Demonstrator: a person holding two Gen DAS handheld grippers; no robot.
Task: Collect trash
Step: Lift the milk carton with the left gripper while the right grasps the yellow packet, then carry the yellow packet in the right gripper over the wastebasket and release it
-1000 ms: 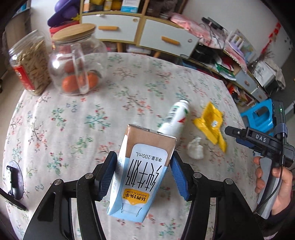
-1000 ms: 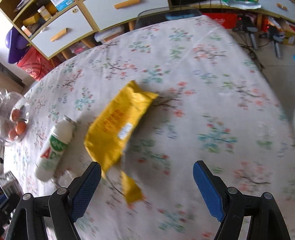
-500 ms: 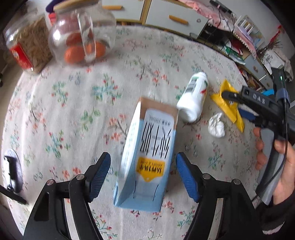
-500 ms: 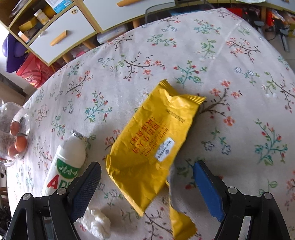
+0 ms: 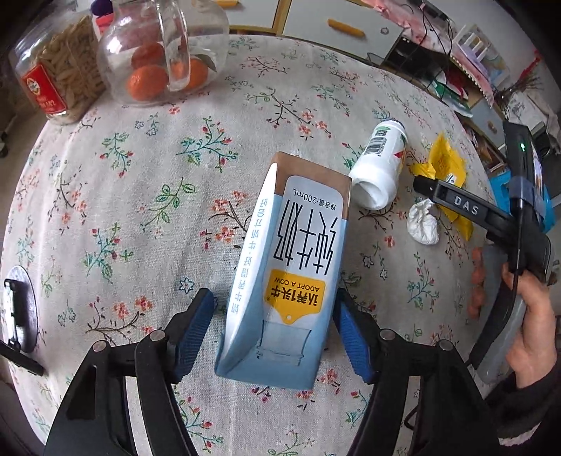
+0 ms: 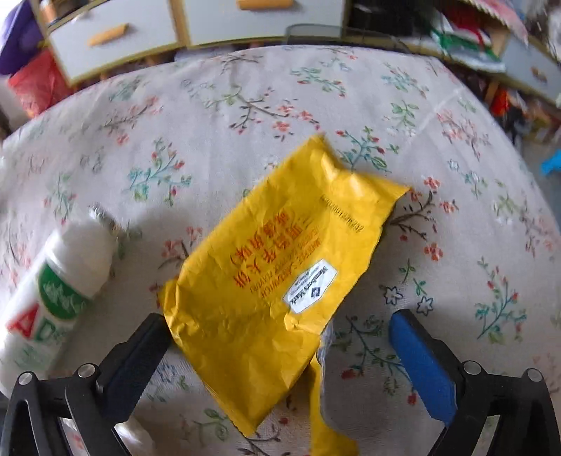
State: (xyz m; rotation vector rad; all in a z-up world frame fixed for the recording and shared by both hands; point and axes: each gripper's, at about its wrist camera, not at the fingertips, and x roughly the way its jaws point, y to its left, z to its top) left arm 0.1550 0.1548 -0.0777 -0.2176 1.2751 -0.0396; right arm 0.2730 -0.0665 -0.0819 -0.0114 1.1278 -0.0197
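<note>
A blue and white milk carton (image 5: pixel 291 277) lies on the floral tablecloth between the open fingers of my left gripper (image 5: pixel 275 333); neither pad presses it. A white plastic bottle (image 5: pixel 380 168) lies on its side beyond it, also in the right wrist view (image 6: pixel 59 280). A crumpled white tissue (image 5: pixel 423 224) lies to the bottle's right. A yellow snack wrapper (image 6: pixel 277 280) lies flat, its near end between the wide-open fingers of my right gripper (image 6: pixel 280 354). The wrapper also shows in the left wrist view (image 5: pixel 445 165), partly behind the right gripper's body.
A glass jar of oranges (image 5: pixel 157 56) and a jar of dry food with a red label (image 5: pixel 59 80) stand at the table's far left. Cabinets with drawers (image 6: pixel 140 28) stand behind the table. A blue stool (image 5: pixel 505 186) is off the right edge.
My left gripper has let go of the carton and opened; the carton now lies on the cloth. My right gripper has moved closer over the yellow wrapper, which now sits between its fingers.
</note>
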